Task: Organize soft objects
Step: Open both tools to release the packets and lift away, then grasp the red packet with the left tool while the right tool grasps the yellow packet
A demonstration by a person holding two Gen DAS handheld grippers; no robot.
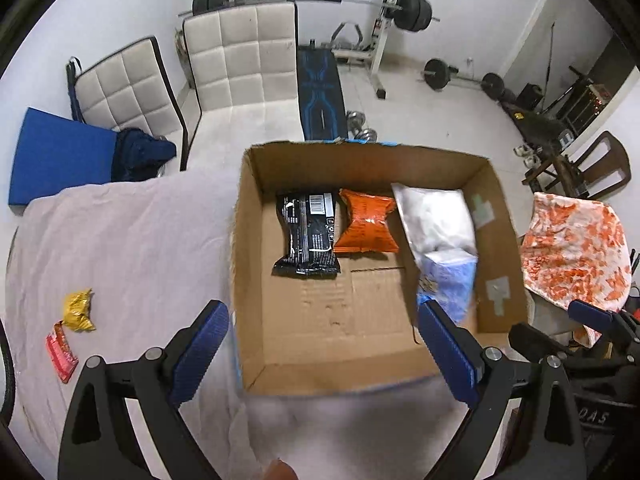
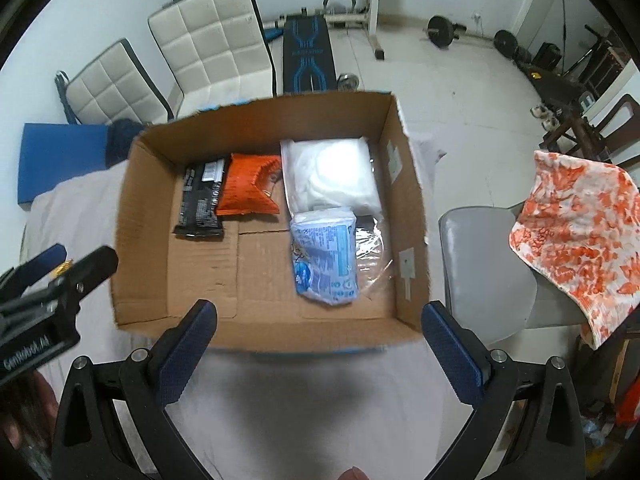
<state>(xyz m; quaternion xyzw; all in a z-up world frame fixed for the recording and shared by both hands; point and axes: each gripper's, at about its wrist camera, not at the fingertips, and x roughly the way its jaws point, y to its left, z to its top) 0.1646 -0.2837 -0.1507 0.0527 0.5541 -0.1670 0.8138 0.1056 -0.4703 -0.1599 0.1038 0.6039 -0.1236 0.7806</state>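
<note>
An open cardboard box [image 1: 256,264] [image 2: 136,240] sits on a table with a pale cloth. Inside lie a black packet [image 1: 308,236] [image 2: 200,208], an orange packet [image 1: 366,222] [image 2: 248,190], a white soft bag [image 1: 436,216] [image 2: 332,172] and a blue-and-white tissue pack [image 1: 450,284] [image 2: 326,258]. A yellow packet [image 1: 79,310] and a red sachet [image 1: 61,350] lie on the cloth left of the box. My left gripper [image 1: 322,350] is open and empty over the box's near edge. My right gripper [image 2: 320,354] is open and empty at the box's near wall.
An orange-and-white patterned cloth [image 1: 576,252] [image 2: 576,236] hangs over a grey chair [image 2: 484,268] to the right of the table. White padded chairs [image 1: 240,56] and a blue cushion [image 1: 60,156] stand behind. Gym weights and a bench [image 1: 320,92] fill the far floor.
</note>
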